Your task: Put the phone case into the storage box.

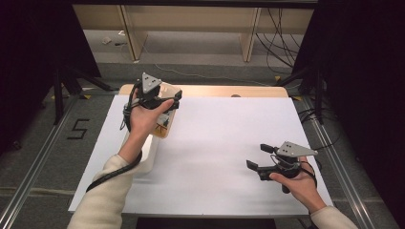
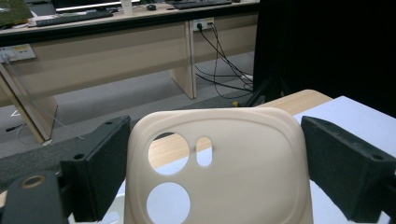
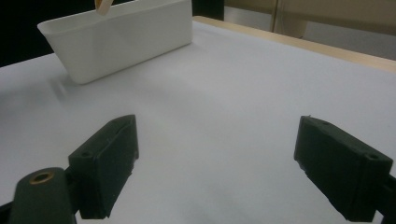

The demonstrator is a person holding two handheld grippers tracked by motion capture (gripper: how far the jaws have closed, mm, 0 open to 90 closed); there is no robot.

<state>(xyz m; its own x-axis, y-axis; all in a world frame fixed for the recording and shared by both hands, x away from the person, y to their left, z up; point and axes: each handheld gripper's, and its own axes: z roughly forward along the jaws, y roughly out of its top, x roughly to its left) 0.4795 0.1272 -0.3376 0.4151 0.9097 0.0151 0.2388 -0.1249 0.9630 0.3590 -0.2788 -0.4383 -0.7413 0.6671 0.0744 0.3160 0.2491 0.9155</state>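
left tool (image 2: 212, 172) around a plain, unlabelled cream phone case (image 2: 219, 163)

A black "5" (image 1: 78, 129) is marked on the grey floor (image 1: 38, 157) left of the table (image 1: 215, 143); nothing else legible from here.

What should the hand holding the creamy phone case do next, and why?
Probably lower it into the white bin. The left hand-held gripper has the phone case between its jaws, raised above the bin's far end, judging by the high view. The right hand-held gripper sits open over bare table, so it isn't needed.
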